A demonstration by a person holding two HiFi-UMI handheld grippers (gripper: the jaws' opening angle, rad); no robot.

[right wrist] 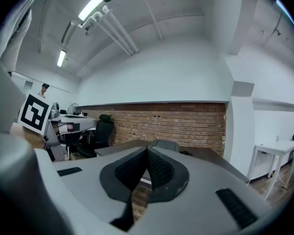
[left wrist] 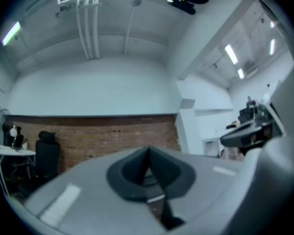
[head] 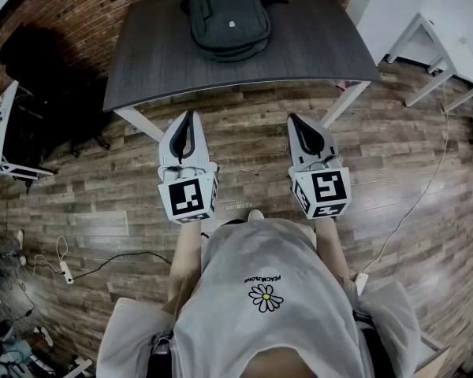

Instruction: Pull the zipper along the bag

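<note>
The person is standing back from the dark grey rectangular bench [head: 315, 46] with white legs, so the task is only at its approach step; no pulling is under way. The dark grey-green fabric backpack [head: 229, 18] is lying flat near the bench's far edge, well apart from both tools. Its zipper pull is too small to make out from here.

The left hand-held gripper [head: 191, 120] is hanging over the wooden plank floor [head: 244, 140], its jaws pressed together with nothing between them. The right hand-held gripper [head: 296, 123] is hovering beside it, and its ribbed pads are likewise meeting with nothing caught.

The next move is likely calling for stepping up to the bench, spreading the jaws of one tool and bringing them onto the zipper pull. The other tool would probably be needed to steady the bag, since soft fabric tends to drag along with the slider.
</note>
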